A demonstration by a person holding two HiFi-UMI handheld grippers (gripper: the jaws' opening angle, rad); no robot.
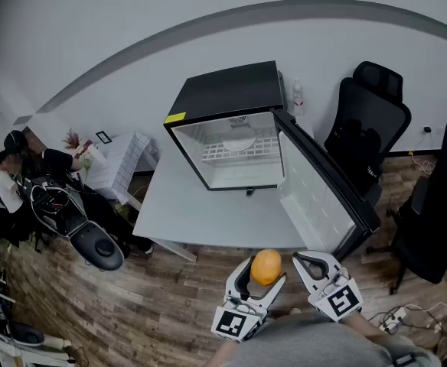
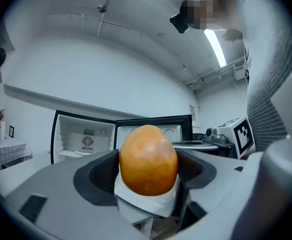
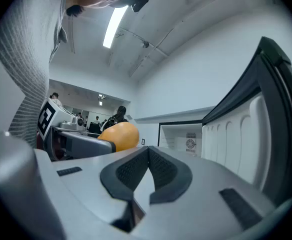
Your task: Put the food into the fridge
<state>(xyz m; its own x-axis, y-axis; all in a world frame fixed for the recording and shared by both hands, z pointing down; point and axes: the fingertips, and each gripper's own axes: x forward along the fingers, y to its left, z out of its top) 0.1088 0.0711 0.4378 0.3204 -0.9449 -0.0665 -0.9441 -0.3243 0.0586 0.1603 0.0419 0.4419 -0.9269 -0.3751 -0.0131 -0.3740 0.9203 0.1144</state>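
A small black fridge stands on a pale table, its door swung open to the right. Inside is a white wire shelf with a pale dish on it. My left gripper is shut on an orange fruit, held level in front of the table. The black pads press the fruit from both sides. My right gripper hangs just right of it, shut with nothing between its pads. The fruit shows at its left, the open fridge ahead.
Black office chairs stand right of the fridge, another at the far right. A person sits at a cluttered desk on the left. A bottle stands behind the fridge. Wooden floor lies in front of the table.
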